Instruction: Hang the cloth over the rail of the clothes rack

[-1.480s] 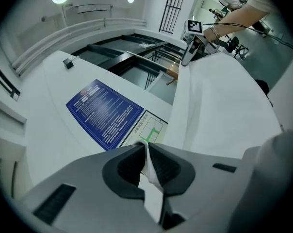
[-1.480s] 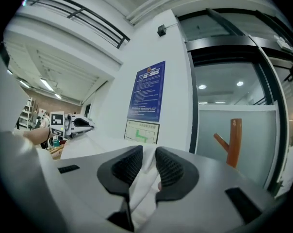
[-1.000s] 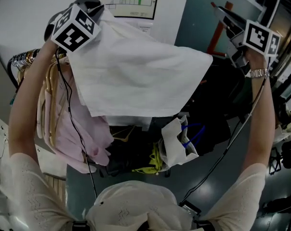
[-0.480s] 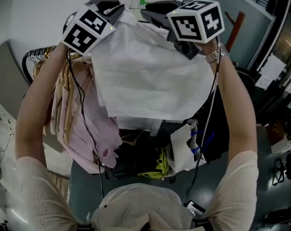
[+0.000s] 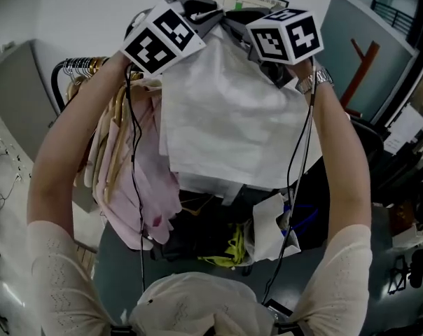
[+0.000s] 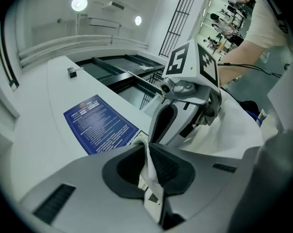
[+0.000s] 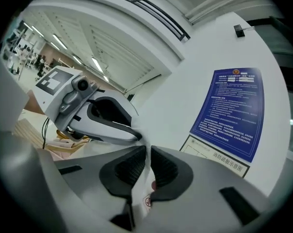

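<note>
Left gripper (image 6: 147, 149) is clenched on 1 top corner of the white cloth (image 5: 232, 117). Right gripper (image 7: 148, 154) grips the other, just beside it. The cloth hangs below both. The rack's rail (image 5: 57, 82) lies lower-left, nearer the left gripper.

A white sign (image 7: 217, 155) just under the blue poster (image 7: 230, 111) is reading "消防疏散示意图". The poster's print is showing too small to read, as is the tag (image 7: 146, 201) on the cloth (image 7: 141, 181).

A blue notice (image 6: 100, 124) is hanging on the far wall (image 6: 40, 110); pink garments (image 5: 145, 187) are dangling from wooden hangers (image 5: 117, 121) at left.
</note>
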Motion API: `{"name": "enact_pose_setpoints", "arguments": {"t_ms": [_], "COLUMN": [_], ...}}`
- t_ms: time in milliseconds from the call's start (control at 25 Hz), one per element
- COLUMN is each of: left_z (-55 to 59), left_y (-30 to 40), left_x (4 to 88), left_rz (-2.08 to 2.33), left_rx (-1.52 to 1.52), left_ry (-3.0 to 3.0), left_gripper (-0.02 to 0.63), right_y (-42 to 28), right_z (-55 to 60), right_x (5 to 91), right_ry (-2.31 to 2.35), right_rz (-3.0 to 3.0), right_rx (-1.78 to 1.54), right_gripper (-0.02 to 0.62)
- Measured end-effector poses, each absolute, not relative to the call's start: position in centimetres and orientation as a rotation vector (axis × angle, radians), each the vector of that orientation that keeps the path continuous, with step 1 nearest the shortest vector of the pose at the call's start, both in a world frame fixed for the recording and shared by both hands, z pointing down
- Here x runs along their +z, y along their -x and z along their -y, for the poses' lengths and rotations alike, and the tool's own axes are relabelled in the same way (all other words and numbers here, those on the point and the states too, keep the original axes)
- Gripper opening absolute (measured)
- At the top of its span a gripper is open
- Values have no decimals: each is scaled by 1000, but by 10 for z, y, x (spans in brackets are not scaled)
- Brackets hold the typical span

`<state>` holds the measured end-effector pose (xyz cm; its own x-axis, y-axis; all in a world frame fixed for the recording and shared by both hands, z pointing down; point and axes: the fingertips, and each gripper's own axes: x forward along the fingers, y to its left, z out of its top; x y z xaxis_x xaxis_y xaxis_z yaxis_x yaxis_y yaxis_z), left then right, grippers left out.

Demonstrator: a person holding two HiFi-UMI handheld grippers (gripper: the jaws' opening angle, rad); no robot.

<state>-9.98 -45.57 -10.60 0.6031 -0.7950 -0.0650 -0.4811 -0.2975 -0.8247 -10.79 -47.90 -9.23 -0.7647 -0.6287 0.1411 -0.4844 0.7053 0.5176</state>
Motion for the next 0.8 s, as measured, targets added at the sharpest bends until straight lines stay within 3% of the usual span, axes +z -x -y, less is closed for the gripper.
{"name": "enact_pose_setpoints", "arguments": {"t_ms": [120,480,800], "left_z": [457,422,374], "left_y": [103,142,135], "left_x": [-105,-121,-25], "left_rz": [-1019,-1072,-996], "left_rx": [-478,-476,-662], "left_ry": [1944,1863,2010], "left_gripper": [28,44,44], "right_y": [111,99,91], "right_z": [483,520,552], "right_x": [-94,-102,-96], "right_ry": [-900,-1111,-1250], "right_rz": [2619,2593,2580], "right_rx": [-618,-537,-485], "right_gripper": [28,25,28]}}
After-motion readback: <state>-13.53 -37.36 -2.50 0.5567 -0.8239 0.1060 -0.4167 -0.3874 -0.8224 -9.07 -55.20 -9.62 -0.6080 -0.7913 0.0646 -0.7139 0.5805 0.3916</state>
